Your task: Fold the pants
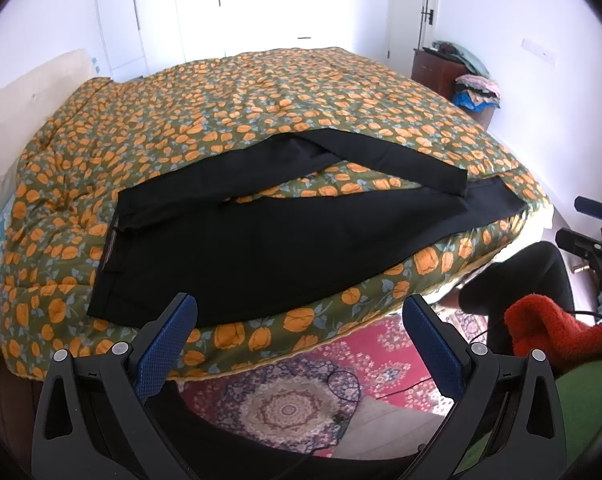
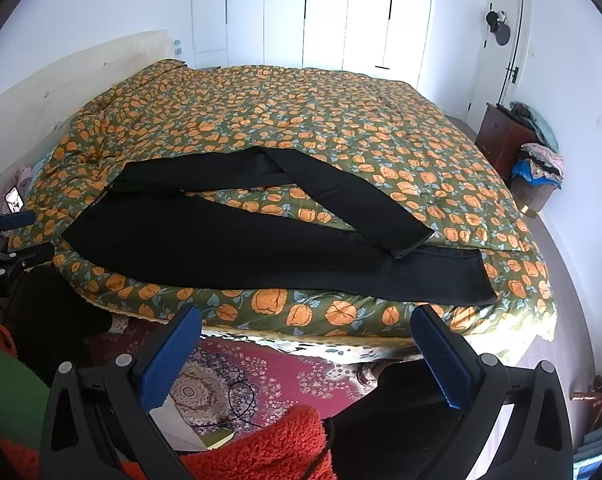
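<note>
Black pants [image 1: 261, 236] lie spread on the bed near its front edge, waistband at the left, legs running right. In the right wrist view the pants [image 2: 229, 236] show the far leg bent back, so that its hem crosses the near leg close to the right end. My left gripper [image 1: 301, 320] hovers open in front of the bed edge, below the seat of the pants, with nothing between its blue pads. My right gripper [image 2: 307, 332] is open too, held off the bed edge below the near leg and empty.
A green quilt with orange flowers [image 2: 301, 120] covers the bed. A red patterned rug [image 1: 301, 380] with a black cable lies on the floor in front. A person's dark leg [image 1: 521, 280] and orange fuzzy sleeve [image 2: 261, 448] are close by. A wooden cabinet [image 2: 501, 136] and clothes basket stand at right.
</note>
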Motion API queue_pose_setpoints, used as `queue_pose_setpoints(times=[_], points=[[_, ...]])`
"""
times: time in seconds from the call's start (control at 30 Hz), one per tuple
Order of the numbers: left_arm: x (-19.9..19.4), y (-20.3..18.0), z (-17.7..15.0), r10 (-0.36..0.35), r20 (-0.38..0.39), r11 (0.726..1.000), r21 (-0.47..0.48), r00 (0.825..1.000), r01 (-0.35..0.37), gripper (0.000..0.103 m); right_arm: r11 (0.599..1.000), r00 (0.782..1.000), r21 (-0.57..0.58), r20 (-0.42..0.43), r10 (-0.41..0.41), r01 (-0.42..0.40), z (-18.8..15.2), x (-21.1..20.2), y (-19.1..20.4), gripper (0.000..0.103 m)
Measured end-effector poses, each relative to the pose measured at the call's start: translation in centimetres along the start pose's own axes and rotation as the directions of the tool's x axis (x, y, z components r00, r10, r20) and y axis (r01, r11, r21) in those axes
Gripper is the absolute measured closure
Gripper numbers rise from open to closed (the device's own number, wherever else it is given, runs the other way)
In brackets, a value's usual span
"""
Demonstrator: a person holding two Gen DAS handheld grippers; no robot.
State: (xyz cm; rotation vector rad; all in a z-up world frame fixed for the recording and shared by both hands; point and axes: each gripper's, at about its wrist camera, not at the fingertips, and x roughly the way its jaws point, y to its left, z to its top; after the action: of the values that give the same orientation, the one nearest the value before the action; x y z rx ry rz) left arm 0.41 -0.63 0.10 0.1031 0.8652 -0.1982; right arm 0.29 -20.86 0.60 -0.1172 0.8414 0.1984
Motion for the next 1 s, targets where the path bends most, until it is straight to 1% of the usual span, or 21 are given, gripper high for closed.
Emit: queue_pose_setpoints(times=[0.2,1.0], points=[[0.2,0.5,-0.1,0.000,-0.007,1.000,-0.019,1.000,0.000,0.000,1.000,1.000,-0.016,-0.005,0.012,-0.012,0.2,0.3,0.4,0.000],[0.5,0.4,-0.2,0.010,-0.011,1.000,-0.015,1.000,-0.010,0.000,0.999,0.999,-0.015,-0.022,0.037,-0.038,0.1,1.1,0.5,0.000]])
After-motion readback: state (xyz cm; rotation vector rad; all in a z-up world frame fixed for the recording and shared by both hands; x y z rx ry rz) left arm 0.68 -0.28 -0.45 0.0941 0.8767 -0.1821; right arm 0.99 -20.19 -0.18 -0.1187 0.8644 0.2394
